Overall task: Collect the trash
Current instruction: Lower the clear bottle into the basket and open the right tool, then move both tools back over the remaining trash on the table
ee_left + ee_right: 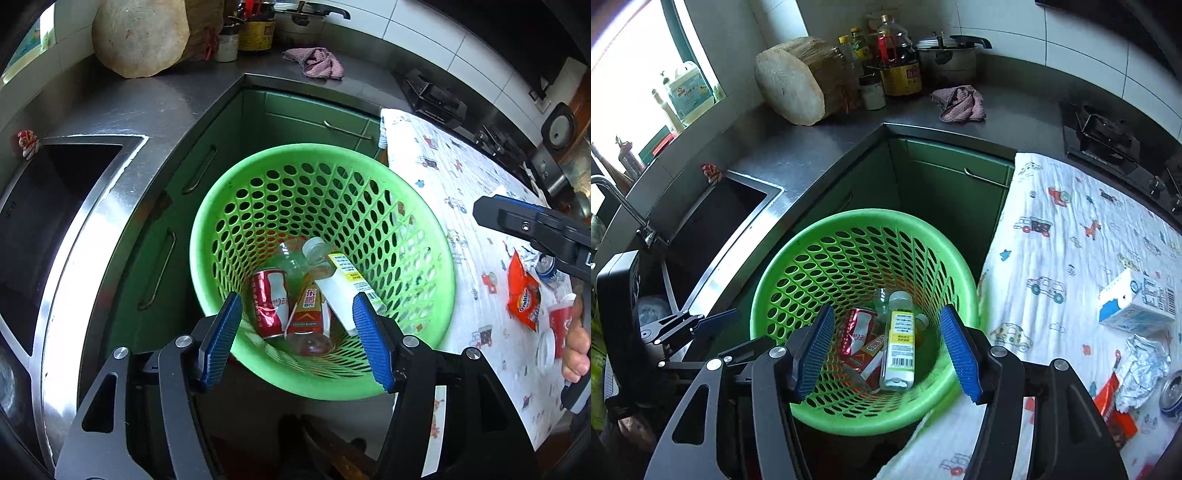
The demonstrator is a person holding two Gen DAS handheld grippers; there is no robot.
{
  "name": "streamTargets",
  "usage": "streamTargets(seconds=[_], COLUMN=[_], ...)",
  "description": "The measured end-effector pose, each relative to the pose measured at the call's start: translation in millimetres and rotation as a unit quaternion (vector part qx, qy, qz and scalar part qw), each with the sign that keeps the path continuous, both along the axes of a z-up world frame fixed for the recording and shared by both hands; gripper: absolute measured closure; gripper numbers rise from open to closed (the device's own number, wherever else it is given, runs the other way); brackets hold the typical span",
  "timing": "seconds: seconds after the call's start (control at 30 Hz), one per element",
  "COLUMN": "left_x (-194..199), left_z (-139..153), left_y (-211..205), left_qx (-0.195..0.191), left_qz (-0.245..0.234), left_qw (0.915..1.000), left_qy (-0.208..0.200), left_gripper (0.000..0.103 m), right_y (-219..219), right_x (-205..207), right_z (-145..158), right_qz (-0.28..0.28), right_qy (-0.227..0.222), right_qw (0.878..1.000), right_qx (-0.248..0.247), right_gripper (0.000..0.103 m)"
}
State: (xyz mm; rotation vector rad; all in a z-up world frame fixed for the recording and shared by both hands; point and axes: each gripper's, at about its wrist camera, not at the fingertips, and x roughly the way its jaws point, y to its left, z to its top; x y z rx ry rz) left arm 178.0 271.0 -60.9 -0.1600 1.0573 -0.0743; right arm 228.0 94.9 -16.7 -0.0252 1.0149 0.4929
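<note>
One green basket (768,295) stands by the cloth-covered surface (1071,258). In it lie four pieces of trash: a red can (269,306), an orange-labelled bottle (308,317), a white-labelled bottle (899,343) and a clear bottle (291,258) half hidden beneath them. Left claw (299,339) and right claw (888,350) both hang above it, jaws apart and empty. On the cloth: one carton (1137,306), crumpled foil (1141,369), an orange wrapper (522,295); further items are cut off.
</note>
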Motion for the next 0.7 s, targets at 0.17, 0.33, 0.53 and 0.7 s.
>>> streamTargets(seconds=[0.17, 0.33, 0.53, 0.7], left_x=[-4, -11, -19, -24], left_z=[8, 16, 19, 21], left_y=[-29, -65, -110, -149], left_qx=[-0.001, 0.001, -0.01, -0.012], left_qz=[-0.02, -0.045, -0.072, -0.098], left_qw=[0.9998, 0.9989, 0.9972, 0.995], left_qy=[-0.008, -0.017, -0.017, -0.016], left_gripper=[0.035, 0.029, 0.025, 0.022], right_y=[-46, -99, -170, -238], right_x=[-29, -62, -102, -130], right_z=[12, 20, 24, 21], right_qz=[-0.026, -0.058, -0.105, -0.165], right_qy=[-0.012, -0.028, -0.037, -0.038], right_qw=[1.0, 0.998, 0.993, 0.984], right_qx=[0.005, -0.013, -0.038, -0.061], right_gripper=[0.038, 0.03, 0.027, 0.021])
